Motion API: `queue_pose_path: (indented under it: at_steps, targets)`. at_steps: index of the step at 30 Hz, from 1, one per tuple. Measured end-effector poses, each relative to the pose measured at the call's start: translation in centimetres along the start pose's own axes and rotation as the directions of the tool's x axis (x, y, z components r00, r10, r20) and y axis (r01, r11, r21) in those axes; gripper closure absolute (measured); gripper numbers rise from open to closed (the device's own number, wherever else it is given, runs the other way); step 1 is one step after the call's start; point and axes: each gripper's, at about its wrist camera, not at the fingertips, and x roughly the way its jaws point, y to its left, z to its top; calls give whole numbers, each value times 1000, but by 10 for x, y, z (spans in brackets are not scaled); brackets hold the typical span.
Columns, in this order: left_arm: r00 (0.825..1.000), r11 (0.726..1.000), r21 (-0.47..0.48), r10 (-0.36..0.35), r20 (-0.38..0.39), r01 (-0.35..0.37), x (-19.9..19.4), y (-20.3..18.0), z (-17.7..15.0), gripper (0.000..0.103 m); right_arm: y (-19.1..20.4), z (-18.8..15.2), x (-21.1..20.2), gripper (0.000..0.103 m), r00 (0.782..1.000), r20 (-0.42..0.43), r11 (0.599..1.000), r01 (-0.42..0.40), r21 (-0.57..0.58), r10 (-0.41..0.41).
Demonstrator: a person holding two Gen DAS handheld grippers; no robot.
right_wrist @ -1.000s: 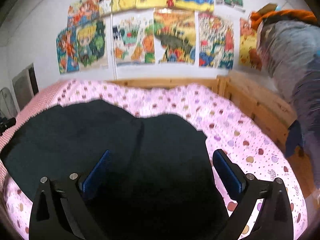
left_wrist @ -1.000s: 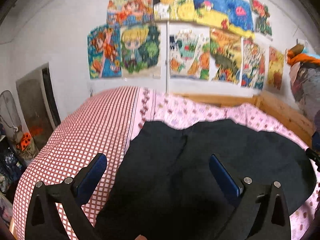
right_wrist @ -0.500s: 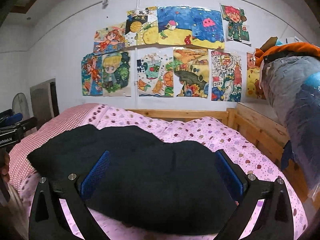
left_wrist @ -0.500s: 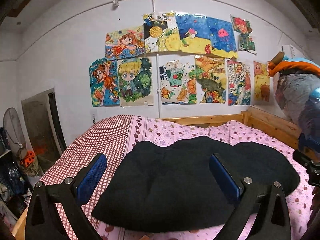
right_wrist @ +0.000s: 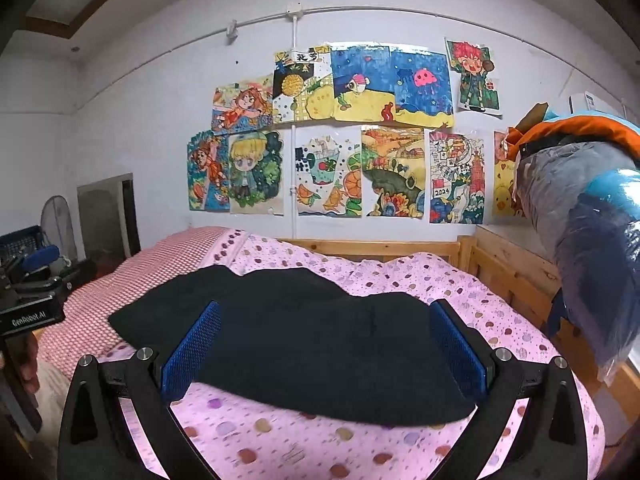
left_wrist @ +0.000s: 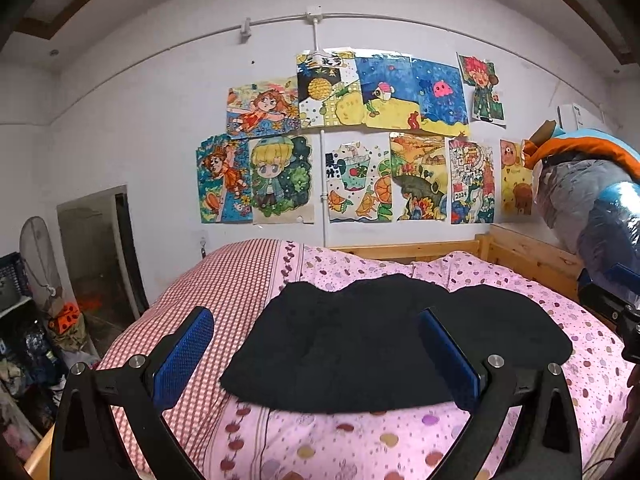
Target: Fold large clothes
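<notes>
You had pulled both grippers, left gripper (left_wrist: pixel 316 344) and right gripper (right_wrist: pixel 326 344), fingers wide and empty, back from the black garment (left_wrist: pixel 384 344), apparently folded.

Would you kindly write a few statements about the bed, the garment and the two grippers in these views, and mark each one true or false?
1. A black garment lies on the bed. True.
2. The left gripper is shut on the garment. False: its jaws are open and hold nothing.
3. The right gripper is open. True.
4. The bedding under the garment is plain white. False: it is pink with spots.
5. Drawings hang on the wall behind the bed. True.
</notes>
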Motion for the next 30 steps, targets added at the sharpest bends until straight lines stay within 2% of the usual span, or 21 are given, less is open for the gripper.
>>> queue_pose_path:
  at_steps: [11,15,30]
  targets:
    - [1000,1000,16,-4,3,4,-50,6,-14,0,20,-12,-46,2,1000,-5,1000,-16,-7,16]
    - [1000,1000,24,-10,-10,10,-61,5,-22,0,25,-22,-61,2,1000,6,999,5,-37,-5]
    - [995,1000,28,-12,-97,15,-73,10,-55,0,30,-55,-86,2,999,-52,999,6,-32,-7]
